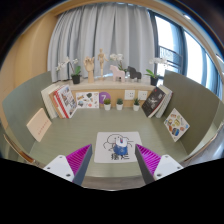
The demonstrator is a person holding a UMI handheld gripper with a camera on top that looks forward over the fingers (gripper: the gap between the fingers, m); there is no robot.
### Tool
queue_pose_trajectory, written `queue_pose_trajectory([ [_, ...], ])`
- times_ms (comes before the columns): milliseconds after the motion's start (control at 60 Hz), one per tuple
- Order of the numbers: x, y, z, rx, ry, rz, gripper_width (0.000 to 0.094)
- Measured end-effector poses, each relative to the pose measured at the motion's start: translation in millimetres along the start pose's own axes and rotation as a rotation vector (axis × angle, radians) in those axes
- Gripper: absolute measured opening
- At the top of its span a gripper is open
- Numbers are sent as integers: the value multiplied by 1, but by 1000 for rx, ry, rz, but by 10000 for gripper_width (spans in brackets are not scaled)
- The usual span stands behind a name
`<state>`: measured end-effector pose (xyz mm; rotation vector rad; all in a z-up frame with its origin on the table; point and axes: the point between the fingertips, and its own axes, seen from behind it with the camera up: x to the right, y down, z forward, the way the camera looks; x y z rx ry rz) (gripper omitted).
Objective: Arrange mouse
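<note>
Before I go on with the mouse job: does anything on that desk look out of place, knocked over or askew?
Nothing looks spilled or toppled. The odd part: no mouse is visible. The white mat lies square on the desk just beyond the open, empty fingers; books and small pots line the back shelf.

Bright daylight comes in through the window (170, 45) and the thin curtain (100, 30), far beyond the fingers. The glass looks washed out and white. Straight lines bend round near the sides. Shadows are soft.
</note>
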<state>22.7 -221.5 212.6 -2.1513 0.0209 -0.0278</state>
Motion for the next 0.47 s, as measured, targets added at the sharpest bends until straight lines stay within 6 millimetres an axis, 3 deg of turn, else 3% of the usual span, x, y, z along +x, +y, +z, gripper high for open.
queue_pose_trajectory([
  [250,-19,19,-33,10,-22,-9,862],
  [467,-23,20,-35,5,-16,-13,862],
])
